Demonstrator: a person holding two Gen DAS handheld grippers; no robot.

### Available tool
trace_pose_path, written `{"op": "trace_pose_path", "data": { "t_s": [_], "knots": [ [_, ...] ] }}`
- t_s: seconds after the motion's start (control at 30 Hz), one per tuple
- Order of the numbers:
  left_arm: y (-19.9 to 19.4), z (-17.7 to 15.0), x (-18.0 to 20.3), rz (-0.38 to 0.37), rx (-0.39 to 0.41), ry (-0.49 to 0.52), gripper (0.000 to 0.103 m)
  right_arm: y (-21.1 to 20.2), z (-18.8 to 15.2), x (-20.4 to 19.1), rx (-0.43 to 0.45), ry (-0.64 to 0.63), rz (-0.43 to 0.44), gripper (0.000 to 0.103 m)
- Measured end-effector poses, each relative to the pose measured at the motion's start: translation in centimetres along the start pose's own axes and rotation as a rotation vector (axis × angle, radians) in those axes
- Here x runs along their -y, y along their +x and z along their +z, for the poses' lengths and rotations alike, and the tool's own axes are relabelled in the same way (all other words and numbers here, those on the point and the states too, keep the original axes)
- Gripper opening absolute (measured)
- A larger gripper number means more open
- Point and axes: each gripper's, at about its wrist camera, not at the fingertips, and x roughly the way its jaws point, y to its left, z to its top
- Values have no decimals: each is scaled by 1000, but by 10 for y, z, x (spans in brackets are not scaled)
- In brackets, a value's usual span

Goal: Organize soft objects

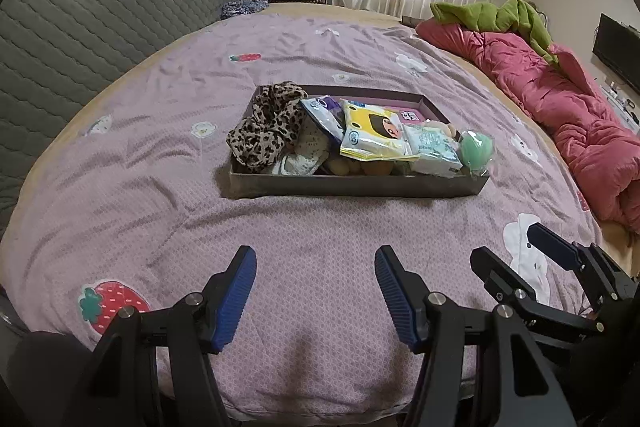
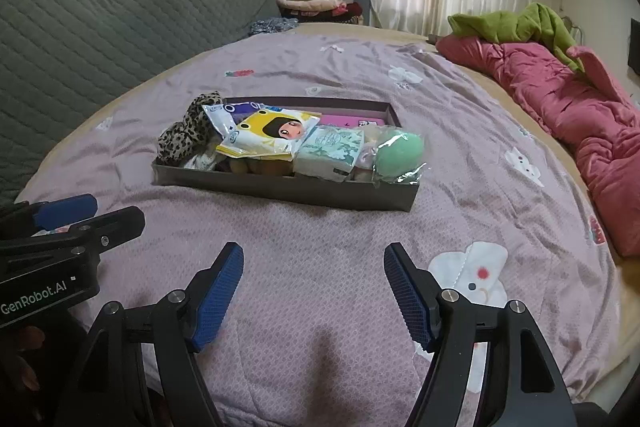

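A flat grey box (image 1: 356, 185) sits in the middle of a purple bed cover (image 1: 160, 155) with strawberries and flowers on it. The box is full of soft things. A leopard print cloth (image 1: 266, 125) hangs over its left end. Next to it lies a yellow pack (image 1: 374, 131) with a cartoon face, then a pale green tissue pack (image 2: 330, 151). A green ball in clear wrap (image 2: 400, 151) sits at the right end.

The left gripper (image 1: 316, 295) and the right gripper (image 2: 314, 293) hang over the cover, near the box but not touching it. Both have their blue jaws spread wide and hold nothing. A pink quilt (image 1: 560, 115) is bunched at the bed's right side.
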Motion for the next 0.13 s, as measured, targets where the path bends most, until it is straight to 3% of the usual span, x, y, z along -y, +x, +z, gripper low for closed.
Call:
{"op": "trace_pose_path", "data": {
  "t_s": [0.13],
  "knots": [
    [5,-1,0,-14,-14,-1,61,3,-1,1,-9,6,2,74]
  ]
}}
